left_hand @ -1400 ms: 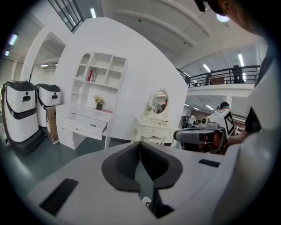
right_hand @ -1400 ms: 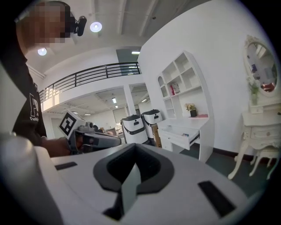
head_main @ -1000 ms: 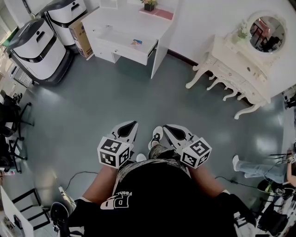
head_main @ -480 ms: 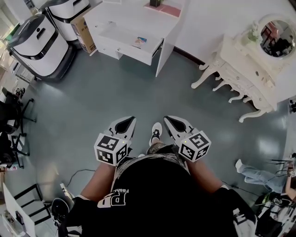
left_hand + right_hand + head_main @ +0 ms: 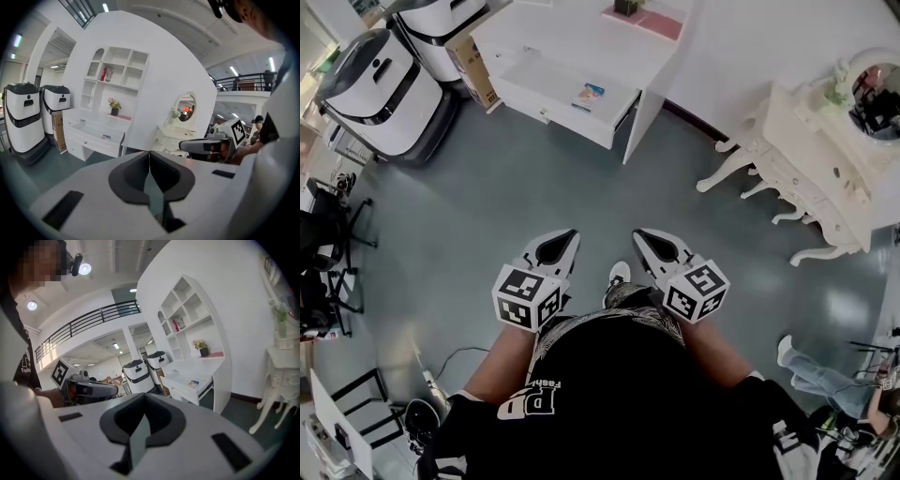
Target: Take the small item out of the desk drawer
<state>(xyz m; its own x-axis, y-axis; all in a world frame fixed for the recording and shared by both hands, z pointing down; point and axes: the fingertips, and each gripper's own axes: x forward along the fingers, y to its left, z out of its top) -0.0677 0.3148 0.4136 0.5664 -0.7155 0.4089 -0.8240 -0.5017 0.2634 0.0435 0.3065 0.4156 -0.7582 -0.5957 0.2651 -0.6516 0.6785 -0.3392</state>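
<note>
Head view: left gripper [image 5: 570,237] & right gripper [image 5: 642,236] both shut, empty; small item [image 5: 590,95] sits in open desk drawer [image 5: 546,86] well ahead, slightly left, so get close, then part jaws before reaching in.

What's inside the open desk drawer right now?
One small colourful flat item lies in the drawer near its right end; the rest looks bare. Its back under the desktop is hidden.

Drawer [image 5: 546,78]: white and shallow, standing pulled open from the front of the white surface [image 5: 581,33].
Small item [image 5: 590,95]: flat, blue-and-orange, card-like, lying inside the drawer toward its right end.
</note>
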